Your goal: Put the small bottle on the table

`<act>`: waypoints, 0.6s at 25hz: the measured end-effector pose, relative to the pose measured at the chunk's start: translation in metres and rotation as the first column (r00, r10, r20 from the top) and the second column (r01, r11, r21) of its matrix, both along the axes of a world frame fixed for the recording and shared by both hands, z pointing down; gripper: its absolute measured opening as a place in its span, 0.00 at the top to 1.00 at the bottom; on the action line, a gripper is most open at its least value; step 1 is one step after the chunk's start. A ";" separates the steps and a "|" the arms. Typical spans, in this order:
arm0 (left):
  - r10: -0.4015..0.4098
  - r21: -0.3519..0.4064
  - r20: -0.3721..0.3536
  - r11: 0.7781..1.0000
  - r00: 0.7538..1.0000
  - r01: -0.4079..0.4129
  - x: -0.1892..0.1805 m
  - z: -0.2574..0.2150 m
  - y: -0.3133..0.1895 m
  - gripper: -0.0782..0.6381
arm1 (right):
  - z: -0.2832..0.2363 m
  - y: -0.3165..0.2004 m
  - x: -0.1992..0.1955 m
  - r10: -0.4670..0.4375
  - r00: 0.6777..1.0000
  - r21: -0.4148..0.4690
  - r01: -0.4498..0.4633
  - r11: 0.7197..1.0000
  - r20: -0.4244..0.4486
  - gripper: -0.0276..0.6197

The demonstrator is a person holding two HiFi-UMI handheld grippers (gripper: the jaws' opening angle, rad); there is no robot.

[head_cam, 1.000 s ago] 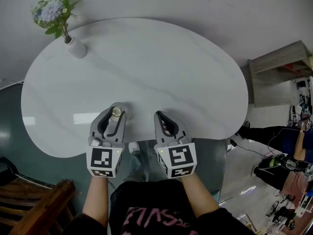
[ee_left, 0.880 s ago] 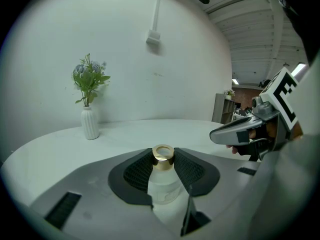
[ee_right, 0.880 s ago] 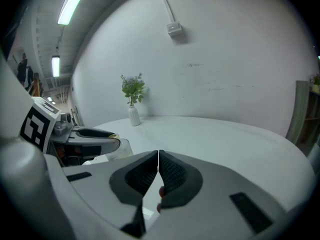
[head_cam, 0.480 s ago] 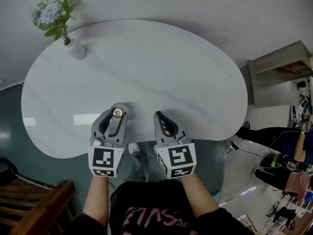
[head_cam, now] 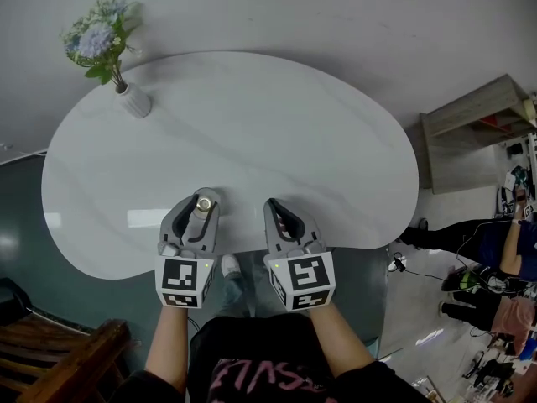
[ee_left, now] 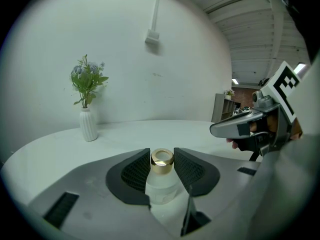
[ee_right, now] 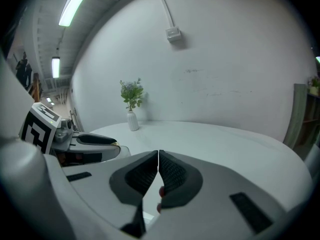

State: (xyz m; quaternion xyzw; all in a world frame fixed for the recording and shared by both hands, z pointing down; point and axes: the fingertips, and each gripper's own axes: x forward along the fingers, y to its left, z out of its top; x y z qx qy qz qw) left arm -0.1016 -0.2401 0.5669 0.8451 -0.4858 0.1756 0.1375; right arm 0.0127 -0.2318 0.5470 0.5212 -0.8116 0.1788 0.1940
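The carrying step seems in hand: the left gripper (head_cam: 199,201) grasps the small bottle (ee_left: 161,180) low in frame over the surface's (head_cam: 252,124) near edge, the right gripper (ee_right: 158,159) is clenched on nothing, and next comes lowering it upright and letting go.

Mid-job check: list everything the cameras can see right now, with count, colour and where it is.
table: one, white, kidney-shaped, centre of the head view
vase: one, white ribbed, far left of the table
flowers: one bunch, blue with green leaves, in the vase
small bottle: one, frosted with a gold cap, upright over the table's near edge
shelf unit: one, grey-brown, right of the table
wooden furniture: one piece, dark brown, on the floor at lower left
wall box: one, white, on the wall behind the table
left gripper: one, grey, shut on the small bottle
right gripper: one, grey, shut and empty, beside the left gripper
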 end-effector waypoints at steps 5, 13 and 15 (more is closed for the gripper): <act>-0.001 0.018 -0.011 1.000 1.000 0.002 -0.001 -0.011 -0.001 0.70 | -0.011 -0.001 0.001 0.006 1.000 0.026 -0.006 1.000 0.002 0.85; -0.012 0.068 -0.015 0.998 1.000 0.013 -0.007 -0.033 0.000 0.70 | -0.030 -0.001 0.004 0.026 1.000 0.068 -0.027 0.997 0.004 0.85; -0.012 0.077 -0.011 0.997 1.000 0.013 -0.009 -0.040 0.001 0.70 | -0.037 0.000 0.002 0.028 1.000 0.080 -0.029 0.996 0.006 0.85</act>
